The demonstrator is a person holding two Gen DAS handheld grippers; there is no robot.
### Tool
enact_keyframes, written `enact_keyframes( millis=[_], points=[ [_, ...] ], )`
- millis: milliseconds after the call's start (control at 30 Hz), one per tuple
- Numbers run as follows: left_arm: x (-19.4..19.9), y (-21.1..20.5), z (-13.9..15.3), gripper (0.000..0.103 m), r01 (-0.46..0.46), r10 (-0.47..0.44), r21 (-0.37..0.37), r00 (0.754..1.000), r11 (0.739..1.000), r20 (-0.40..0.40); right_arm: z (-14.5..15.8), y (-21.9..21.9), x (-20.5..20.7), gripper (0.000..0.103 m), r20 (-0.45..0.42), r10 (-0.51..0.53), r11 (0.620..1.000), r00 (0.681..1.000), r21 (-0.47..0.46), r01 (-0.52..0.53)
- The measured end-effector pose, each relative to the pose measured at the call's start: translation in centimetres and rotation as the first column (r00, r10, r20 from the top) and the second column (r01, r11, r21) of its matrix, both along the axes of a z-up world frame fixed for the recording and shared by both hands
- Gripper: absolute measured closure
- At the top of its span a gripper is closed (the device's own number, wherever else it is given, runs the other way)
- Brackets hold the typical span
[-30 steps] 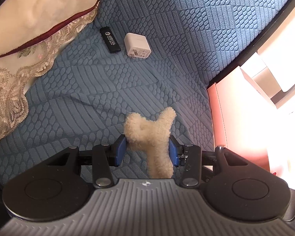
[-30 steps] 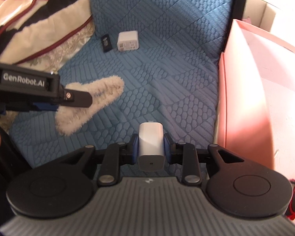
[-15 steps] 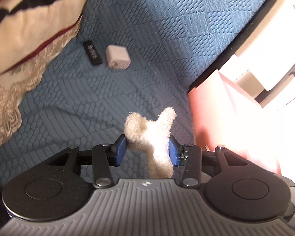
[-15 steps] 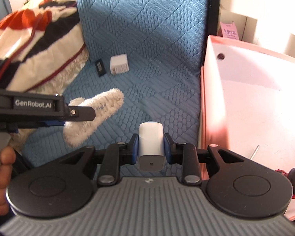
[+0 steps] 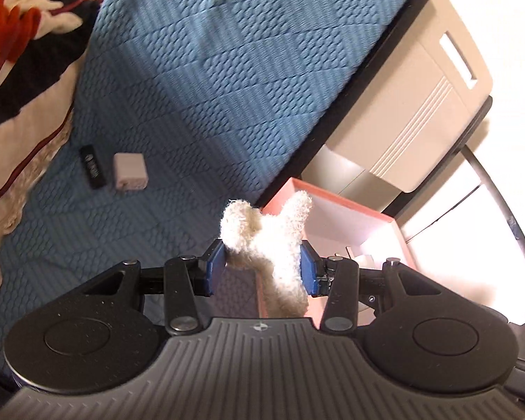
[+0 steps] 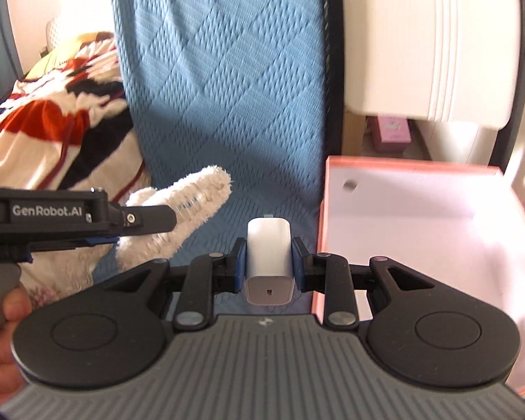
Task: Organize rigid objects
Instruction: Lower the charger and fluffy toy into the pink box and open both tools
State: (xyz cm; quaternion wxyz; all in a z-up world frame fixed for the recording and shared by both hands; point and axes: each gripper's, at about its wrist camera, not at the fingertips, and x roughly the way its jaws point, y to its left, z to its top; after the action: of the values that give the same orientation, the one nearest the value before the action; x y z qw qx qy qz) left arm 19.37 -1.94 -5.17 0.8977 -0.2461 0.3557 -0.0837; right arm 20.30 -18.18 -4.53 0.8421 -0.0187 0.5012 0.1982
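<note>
Transport step: left gripper [image 5: 262, 269] pinching fluffy toy [image 5: 273, 241], right gripper [image 6: 268, 266] clamping white charger [image 6: 268, 248]; next, probably release both over pink box [image 6: 416, 231].

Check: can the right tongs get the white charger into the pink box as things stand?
Probably yes. The right tongs grip the white charger, and the pink box sits open just beside them with nothing between.

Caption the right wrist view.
Right gripper holds a white charger beside the pink box; left gripper carries a fluffy toy.
</note>
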Motion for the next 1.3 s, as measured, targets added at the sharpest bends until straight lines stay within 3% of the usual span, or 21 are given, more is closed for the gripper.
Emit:
enact_keyframes(
  millis=[333,600,933,1300],
  points=[
    [1.3,-4.0,4.1,0.053,0.041,-0.041,-0.004,0.998,0.999,0.057,4.0,-2.8,1.6,0.073,0.086,-0.023,1.000,0.996,0.009,0.022],
    [1.6,-7.2,5.0,0.053,0.090,-0.089,-0.005,0.993,0.996,0.077,5.4,-5.9,1.9,0.073,0.128,-0.061,0.998,0.990,-0.004,0.062],
    [2.8,-11.4,2.6,0.053,0.151,-0.151,0.007,0.988,0.989,0.023,3.8,-11.6,1.7,0.073,0.100,-0.144,0.987,0.985,-0.051,0.149],
    [4.0,-15.7,-2.1,0.053,0.225,-0.220,0.045,0.972,0.973,-0.086,-1.3,-17.6,0.6,0.073,-0.020,-0.265,0.957,0.964,-0.131,0.260]
  ],
)
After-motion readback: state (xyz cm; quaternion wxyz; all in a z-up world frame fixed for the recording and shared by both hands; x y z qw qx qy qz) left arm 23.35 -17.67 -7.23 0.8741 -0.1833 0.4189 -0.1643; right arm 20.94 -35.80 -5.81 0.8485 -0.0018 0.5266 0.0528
